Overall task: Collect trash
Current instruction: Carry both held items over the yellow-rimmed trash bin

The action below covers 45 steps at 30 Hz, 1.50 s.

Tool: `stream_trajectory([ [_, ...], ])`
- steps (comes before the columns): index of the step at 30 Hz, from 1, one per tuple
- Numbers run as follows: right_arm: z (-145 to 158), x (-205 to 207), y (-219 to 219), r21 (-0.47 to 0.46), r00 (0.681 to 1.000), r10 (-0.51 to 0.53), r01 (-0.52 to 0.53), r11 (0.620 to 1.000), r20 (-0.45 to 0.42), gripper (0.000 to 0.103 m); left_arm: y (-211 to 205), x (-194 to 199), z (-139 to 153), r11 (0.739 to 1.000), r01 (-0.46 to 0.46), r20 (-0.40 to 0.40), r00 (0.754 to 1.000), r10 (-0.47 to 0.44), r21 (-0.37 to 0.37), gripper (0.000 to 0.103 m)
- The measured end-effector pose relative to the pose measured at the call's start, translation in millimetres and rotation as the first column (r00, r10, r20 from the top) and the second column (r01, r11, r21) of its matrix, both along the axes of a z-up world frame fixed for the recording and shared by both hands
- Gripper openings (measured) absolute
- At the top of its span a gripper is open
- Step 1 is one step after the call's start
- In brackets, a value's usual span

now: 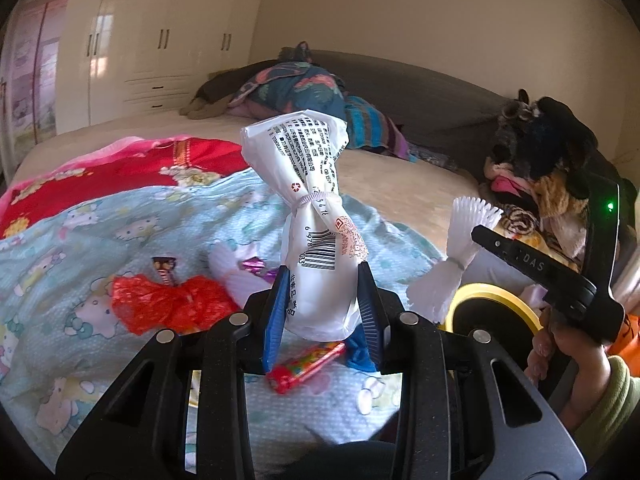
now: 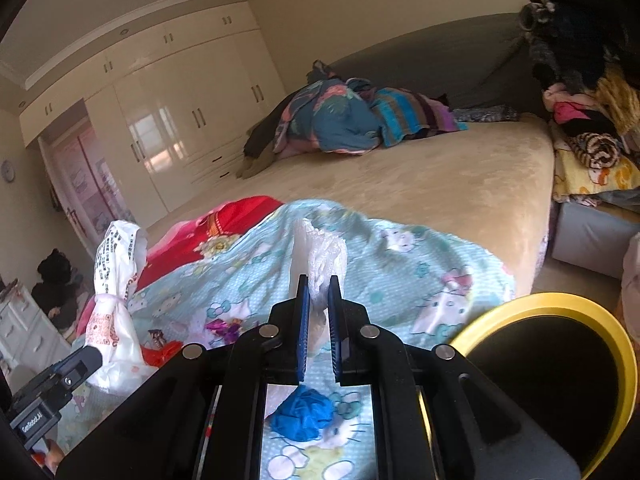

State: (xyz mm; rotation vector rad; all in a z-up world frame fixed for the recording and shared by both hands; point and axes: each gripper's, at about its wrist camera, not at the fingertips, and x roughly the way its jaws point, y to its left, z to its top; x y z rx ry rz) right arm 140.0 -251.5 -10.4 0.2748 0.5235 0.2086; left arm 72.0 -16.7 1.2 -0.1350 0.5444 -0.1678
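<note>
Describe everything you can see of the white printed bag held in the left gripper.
The white printed bag is a thin, glossy plastic wrapper with black text, a barcode, red markings and a small recycling symbol. A white band cinches it at the middle, so it bulges below and flares open above. It stands roughly upright, leaning slightly, raised above the cartoon-print blanket. The left gripper clamps its lower bulge between blue-padded fingers; nothing else touches it.
</note>
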Motion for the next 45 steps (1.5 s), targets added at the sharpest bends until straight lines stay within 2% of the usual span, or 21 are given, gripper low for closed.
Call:
stream_trajectory([
  [12,1.7,-20.7,-51.2,0.006,0.995,-0.103,0.103,0.995,0.007,0.009,-45.6,-2.7,-2.1,0.993,0.112,-0.010,0.994,-0.112,0.028,0.027],
  [21,1.4,-34.3,-86.5,0.001,0.982,-0.186,0.186,0.983,0.014,0.009,-83.8,-3.9,-8.3,0.977,0.211,-0.027,0.977,-0.210,0.041,0.027],
  [36,-8.2,-47.3,-139.6,-0.002,0.950,-0.312,0.312,0.950,-0.006,0.009,-151.9,2.1,-27.9,0.924,0.377,-0.085,0.925,-0.371,0.062,0.027],
  [45,-34.1,-47.4,-167.4,-0.035,0.936,-0.342,0.340,0.940,-0.089,0.009,-180.2,17.5,-45.9,0.898,0.438,-0.144,0.892,-0.429,0.038,0.027],
])
